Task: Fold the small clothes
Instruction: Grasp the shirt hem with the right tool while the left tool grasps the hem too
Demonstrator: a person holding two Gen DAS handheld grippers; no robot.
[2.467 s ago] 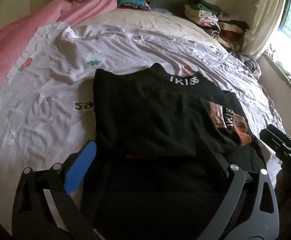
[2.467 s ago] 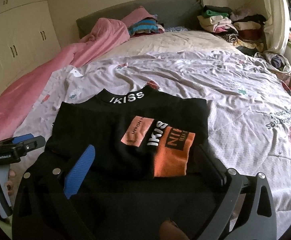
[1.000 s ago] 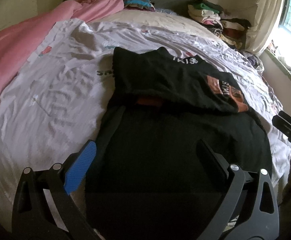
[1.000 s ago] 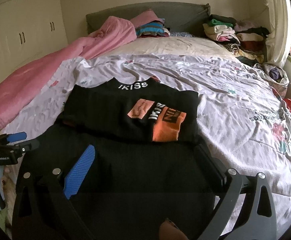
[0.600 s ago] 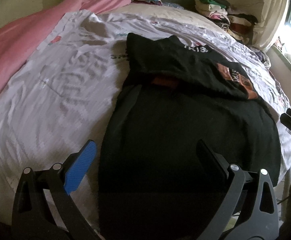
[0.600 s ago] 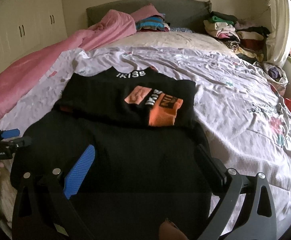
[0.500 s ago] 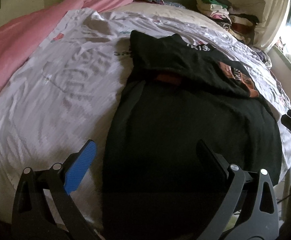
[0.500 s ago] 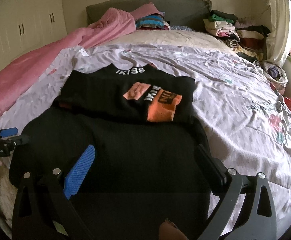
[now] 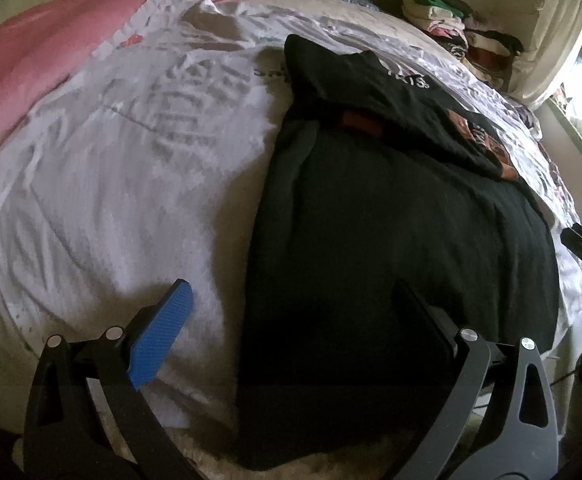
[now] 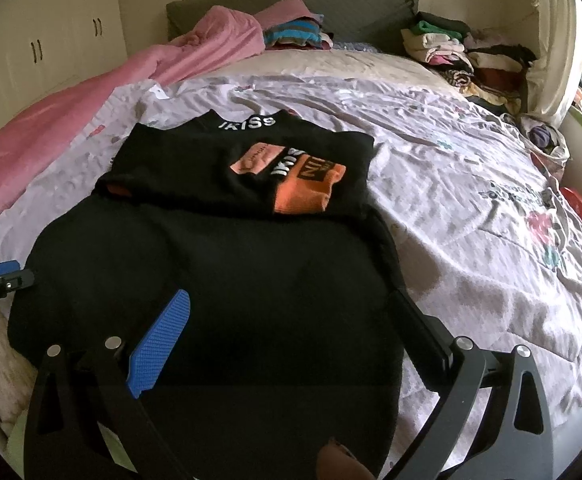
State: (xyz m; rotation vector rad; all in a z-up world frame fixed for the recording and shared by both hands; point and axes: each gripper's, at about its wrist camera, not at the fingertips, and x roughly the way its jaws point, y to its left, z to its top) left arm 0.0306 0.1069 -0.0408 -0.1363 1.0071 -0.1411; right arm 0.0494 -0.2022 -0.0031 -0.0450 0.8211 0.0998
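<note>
Black sweatshirt (image 10: 219, 264) is spread out flat at the near edge of the bed (image 10: 471, 184), hem hanging over that edge, sleeves folded in across the top with the orange cuff (image 10: 307, 192) showing. Left gripper (image 9: 291, 320) and right gripper (image 10: 291, 320) both have their fingers wide apart, holding nothing, hovering over the hem end. Pink blanket (image 10: 91, 104) runs along the left edge.

You face a matt black knit garment (image 10: 251, 280) on a wrinkled, faintly glossy cloth bedsheet (image 10: 471, 200), beside a fleecy pink blanket (image 10: 71, 120), between matt plastic fingers (image 10: 159, 344) (one pad ribbed blue).
</note>
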